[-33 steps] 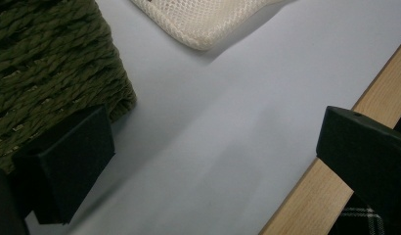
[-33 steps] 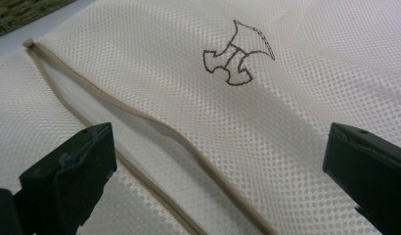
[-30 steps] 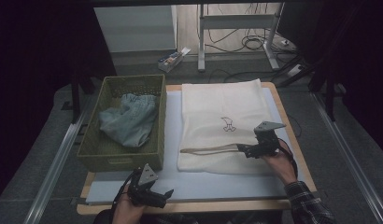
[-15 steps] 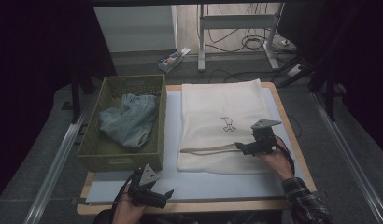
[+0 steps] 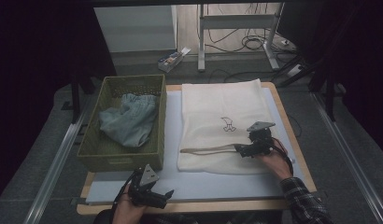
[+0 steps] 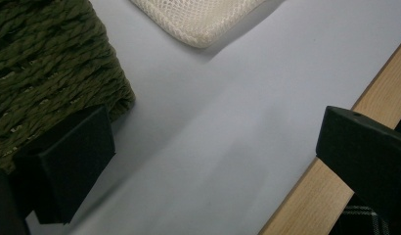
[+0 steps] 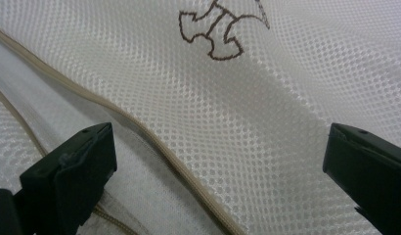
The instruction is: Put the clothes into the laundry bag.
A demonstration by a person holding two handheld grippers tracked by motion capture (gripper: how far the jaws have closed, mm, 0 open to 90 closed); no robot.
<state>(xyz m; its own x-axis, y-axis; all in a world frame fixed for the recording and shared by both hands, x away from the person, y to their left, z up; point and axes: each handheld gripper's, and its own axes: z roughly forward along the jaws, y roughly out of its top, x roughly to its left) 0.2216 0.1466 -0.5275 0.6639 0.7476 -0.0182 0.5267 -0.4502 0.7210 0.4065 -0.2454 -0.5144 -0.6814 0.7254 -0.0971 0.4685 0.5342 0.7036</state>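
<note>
A cream mesh bag (image 5: 222,123) with a brown embroidered mark (image 5: 227,124) lies flat on the pale mat. Its tan zipper (image 5: 208,150) runs across the near part and stands partly unzipped. My right gripper (image 5: 239,149) is open at the zipper's right end, low over the bag. In the right gripper view the mesh bag (image 7: 267,107), the zipper (image 7: 154,147) and the embroidered mark (image 7: 220,29) lie between the wide jaws. My left gripper (image 5: 162,196) rests open at the table's near left edge, over bare mat (image 6: 198,147), beside the basket's corner (image 6: 47,83).
A green woven basket (image 5: 119,156) at the left holds crumpled light-blue clothing (image 5: 129,119). The wooden table edge (image 6: 316,191) runs close to my left gripper. Beyond the table are a floor with cables, a small box (image 5: 173,58) and metal legs.
My right gripper has slid a little to the left along the zipper. The left gripper has stayed where it was.
</note>
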